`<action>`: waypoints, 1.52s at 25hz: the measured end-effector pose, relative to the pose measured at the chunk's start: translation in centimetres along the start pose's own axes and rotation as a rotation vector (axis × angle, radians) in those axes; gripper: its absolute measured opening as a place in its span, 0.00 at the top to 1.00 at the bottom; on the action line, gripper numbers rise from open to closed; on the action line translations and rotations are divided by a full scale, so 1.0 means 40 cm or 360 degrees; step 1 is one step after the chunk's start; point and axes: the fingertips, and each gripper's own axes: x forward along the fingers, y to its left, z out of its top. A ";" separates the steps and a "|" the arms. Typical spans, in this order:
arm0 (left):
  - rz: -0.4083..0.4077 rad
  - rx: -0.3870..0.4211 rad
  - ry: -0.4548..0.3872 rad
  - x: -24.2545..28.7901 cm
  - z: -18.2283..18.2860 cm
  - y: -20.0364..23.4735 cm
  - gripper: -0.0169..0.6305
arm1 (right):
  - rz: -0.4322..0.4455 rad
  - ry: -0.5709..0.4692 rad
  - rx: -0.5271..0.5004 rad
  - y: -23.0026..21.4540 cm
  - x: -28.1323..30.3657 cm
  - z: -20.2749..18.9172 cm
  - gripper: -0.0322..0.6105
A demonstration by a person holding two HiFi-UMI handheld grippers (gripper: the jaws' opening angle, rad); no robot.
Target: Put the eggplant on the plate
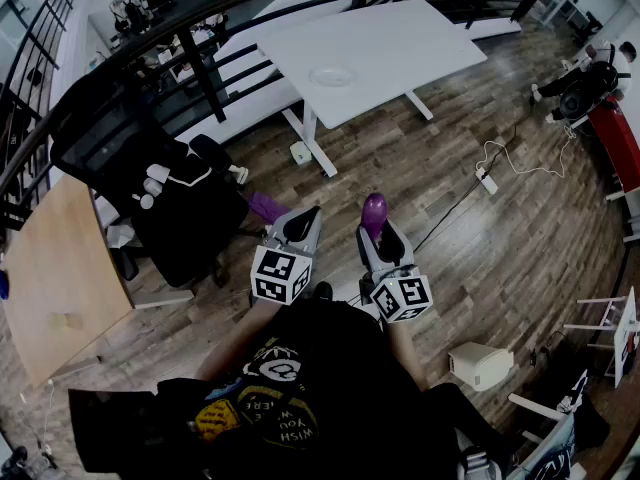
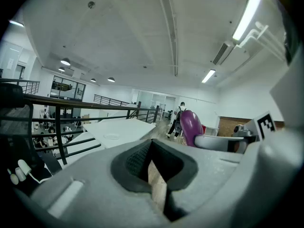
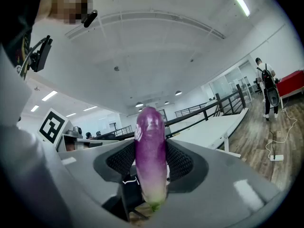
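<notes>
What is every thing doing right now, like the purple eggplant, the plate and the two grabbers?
right gripper: shut on the eggplant.
eggplant: upright between those jaws, off the plate.
left gripper: jaws together, nothing held.
plate: empty, on the white table.

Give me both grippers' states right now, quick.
Left gripper: closed, nothing between the jaws.
Right gripper: closed on the eggplant, which stands upright between the pads.
</notes>
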 end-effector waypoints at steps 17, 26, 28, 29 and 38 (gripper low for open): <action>0.0015 -0.0030 0.0040 0.033 -0.022 -0.038 0.97 | 0.0169 0.0031 0.0104 0.004 -0.016 -0.007 0.63; 0.0118 0.0001 0.0113 0.047 -0.065 -0.026 0.97 | 0.0256 0.0119 0.0158 -0.033 0.023 -0.053 0.63; 0.0126 -0.0002 0.0103 0.076 -0.044 -0.003 0.97 | 0.0246 0.0120 0.0163 -0.054 0.042 -0.042 0.63; 0.0127 -0.0003 0.0091 0.095 -0.029 0.012 0.97 | 0.0238 0.0121 0.0160 -0.067 0.056 -0.036 0.63; 0.0048 0.0008 0.0025 0.239 0.070 0.158 0.97 | 0.0152 0.0095 0.0107 -0.143 0.279 0.024 0.63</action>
